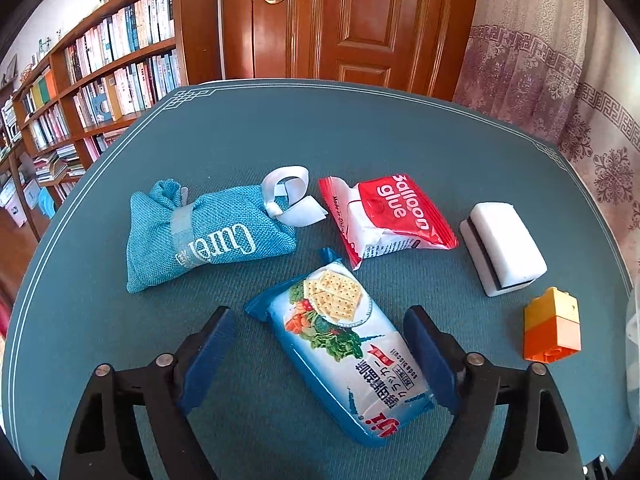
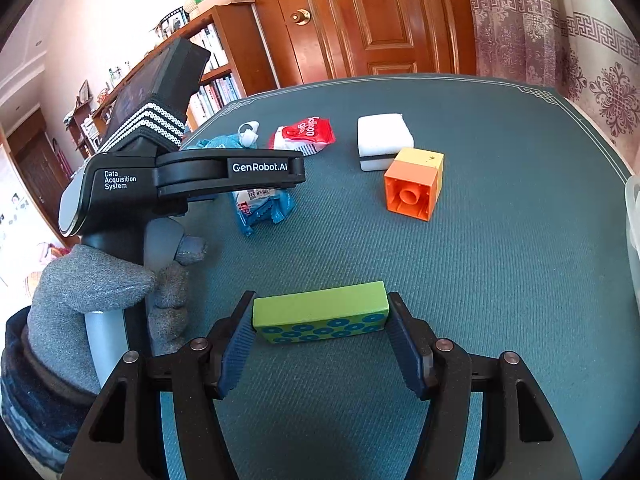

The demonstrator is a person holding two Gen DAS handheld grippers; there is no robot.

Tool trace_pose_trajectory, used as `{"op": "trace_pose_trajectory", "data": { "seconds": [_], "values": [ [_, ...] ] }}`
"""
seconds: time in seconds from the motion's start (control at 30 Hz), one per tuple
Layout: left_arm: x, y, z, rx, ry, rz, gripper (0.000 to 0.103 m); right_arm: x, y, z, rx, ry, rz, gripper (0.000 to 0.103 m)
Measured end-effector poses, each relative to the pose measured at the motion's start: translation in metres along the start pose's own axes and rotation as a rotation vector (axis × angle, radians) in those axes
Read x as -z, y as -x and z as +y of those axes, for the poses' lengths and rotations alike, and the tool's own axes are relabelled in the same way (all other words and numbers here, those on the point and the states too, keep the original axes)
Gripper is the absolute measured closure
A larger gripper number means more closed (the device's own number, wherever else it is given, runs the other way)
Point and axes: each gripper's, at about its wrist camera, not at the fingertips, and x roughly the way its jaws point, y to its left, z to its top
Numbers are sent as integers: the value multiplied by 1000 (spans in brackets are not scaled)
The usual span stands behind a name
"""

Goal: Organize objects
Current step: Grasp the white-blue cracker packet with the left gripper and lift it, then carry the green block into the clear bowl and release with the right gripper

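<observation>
My left gripper (image 1: 320, 314) is open, and a blue-and-white cracker packet (image 1: 340, 344) lies flat on the table between its fingers. The right pad (image 1: 430, 356) is at the packet's edge; the left pad (image 1: 210, 354) stands clear of it. My right gripper (image 2: 320, 300) is shut on a green block (image 2: 320, 312) with blue rings, gripped by its two short ends just above the teal table mat (image 2: 480, 280). In the right wrist view the left gripper's body (image 2: 228, 170) hangs over the cracker packet (image 2: 260, 206), held by a grey-gloved hand (image 2: 100, 284).
A teal fabric bag (image 1: 200, 236), a red Balloon glue packet (image 1: 392, 216), a white sponge with a dark layer (image 1: 504, 244) and an orange-and-yellow block (image 1: 554, 328) lie beyond. A clear container's rim (image 2: 634, 216) shows at the right edge. A bookshelf (image 1: 100, 80) and a door (image 1: 352, 20) stand behind.
</observation>
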Motion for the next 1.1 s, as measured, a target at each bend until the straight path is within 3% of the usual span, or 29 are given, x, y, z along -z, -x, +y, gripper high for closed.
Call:
{"op": "trace_pose_trajectory", "data": {
  "seconds": [0.13, 0.33, 1.1],
  "values": [
    [1, 4, 4, 3, -5, -11, 43, 0, 0, 0, 1, 1, 0, 39],
    [5, 11, 7, 38, -7, -11, 56, 1, 1, -1, 8, 0, -1, 39],
    [17, 62, -34, 240, -117, -92, 58, 11, 22, -18, 105, -114, -38, 39]
  ]
}}
